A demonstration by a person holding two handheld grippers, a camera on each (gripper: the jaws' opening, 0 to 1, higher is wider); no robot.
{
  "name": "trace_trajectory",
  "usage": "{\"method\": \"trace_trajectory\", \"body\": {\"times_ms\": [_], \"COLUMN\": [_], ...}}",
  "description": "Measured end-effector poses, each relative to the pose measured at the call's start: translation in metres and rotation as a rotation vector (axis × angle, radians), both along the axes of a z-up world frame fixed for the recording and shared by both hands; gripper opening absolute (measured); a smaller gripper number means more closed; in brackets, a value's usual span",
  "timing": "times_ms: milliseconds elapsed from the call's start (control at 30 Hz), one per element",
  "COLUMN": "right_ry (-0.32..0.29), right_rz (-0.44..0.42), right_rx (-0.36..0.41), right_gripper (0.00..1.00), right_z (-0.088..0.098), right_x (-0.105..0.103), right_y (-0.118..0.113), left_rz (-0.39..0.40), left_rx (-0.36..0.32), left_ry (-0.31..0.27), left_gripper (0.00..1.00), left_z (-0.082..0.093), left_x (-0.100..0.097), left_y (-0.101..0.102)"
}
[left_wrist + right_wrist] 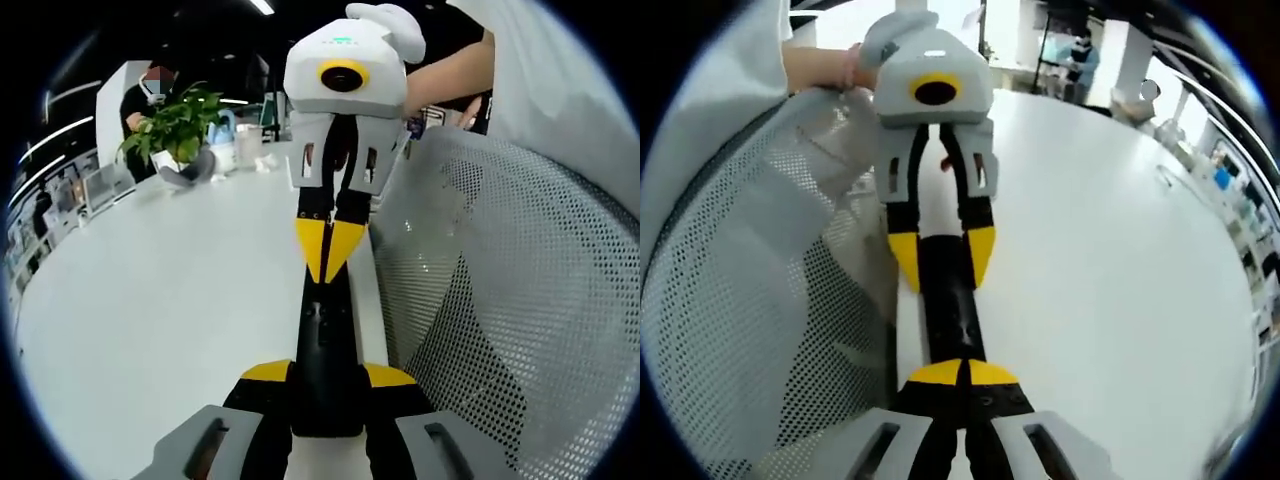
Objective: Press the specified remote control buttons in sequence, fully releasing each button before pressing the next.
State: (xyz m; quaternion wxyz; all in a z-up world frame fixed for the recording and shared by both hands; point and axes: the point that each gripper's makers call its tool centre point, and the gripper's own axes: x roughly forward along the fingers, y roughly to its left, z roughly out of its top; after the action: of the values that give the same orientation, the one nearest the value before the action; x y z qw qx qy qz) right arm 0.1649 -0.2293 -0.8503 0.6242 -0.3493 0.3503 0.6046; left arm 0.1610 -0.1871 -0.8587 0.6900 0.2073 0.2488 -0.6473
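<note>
A slim black remote control (325, 350) lies lengthwise over the white table's edge. My left gripper (328, 375) is shut on it, one yellow-tipped jaw on each long side. In the right gripper view the same remote (950, 310) runs from the left gripper (942, 255) towards me. My right gripper (962, 372) is shut, jaws together, with its tips resting on the remote's upper face at the end away from the left gripper. In the left gripper view the right gripper (330, 250) comes in from the top, a hand (440, 75) holding it.
The white table (150, 300) spreads to the left, with a potted plant (180, 125) and small items at its far end near a person. A grey mesh chair back (500, 300) stands close against the table edge beside the remote, seen also as the chair back (770, 280).
</note>
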Motion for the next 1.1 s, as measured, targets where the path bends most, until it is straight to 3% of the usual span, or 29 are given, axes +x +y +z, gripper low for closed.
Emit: {"method": "trace_trajectory", "body": {"times_ms": [100, 567, 667, 767, 967, 1100], "right_ry": [-0.019, 0.009, -0.059, -0.086, -0.027, -0.029], "right_rz": [0.025, -0.014, 0.093, 0.139, 0.104, 0.115], "right_rx": [-0.011, -0.047, -0.095, -0.130, -0.140, -0.136], "right_gripper": [0.00, 0.00, 0.00, 0.00, 0.00, 0.00], "right_z": [-0.0031, -0.0036, -0.0043, -0.0053, -0.0049, -0.0053], "right_x": [-0.0004, -0.0001, -0.0006, -0.0019, 0.0011, -0.0004], "right_y": [0.0008, -0.0006, -0.0008, -0.0003, 0.0001, -0.0002], "left_rz": [-0.003, -0.015, -0.021, -0.023, -0.022, -0.021], "left_rx": [0.000, 0.004, 0.008, 0.007, 0.010, 0.012], "left_ry": [-0.003, -0.016, -0.022, -0.022, -0.020, -0.019], "left_gripper": [0.25, 0.26, 0.26, 0.26, 0.26, 0.26], "left_z": [-0.0002, 0.0002, 0.0000, -0.0001, -0.0004, -0.0003], "left_x": [-0.0001, -0.0006, -0.0006, -0.0004, 0.0001, 0.0000], "left_y": [0.0000, -0.0003, -0.0003, -0.0005, -0.0004, -0.0003]}}
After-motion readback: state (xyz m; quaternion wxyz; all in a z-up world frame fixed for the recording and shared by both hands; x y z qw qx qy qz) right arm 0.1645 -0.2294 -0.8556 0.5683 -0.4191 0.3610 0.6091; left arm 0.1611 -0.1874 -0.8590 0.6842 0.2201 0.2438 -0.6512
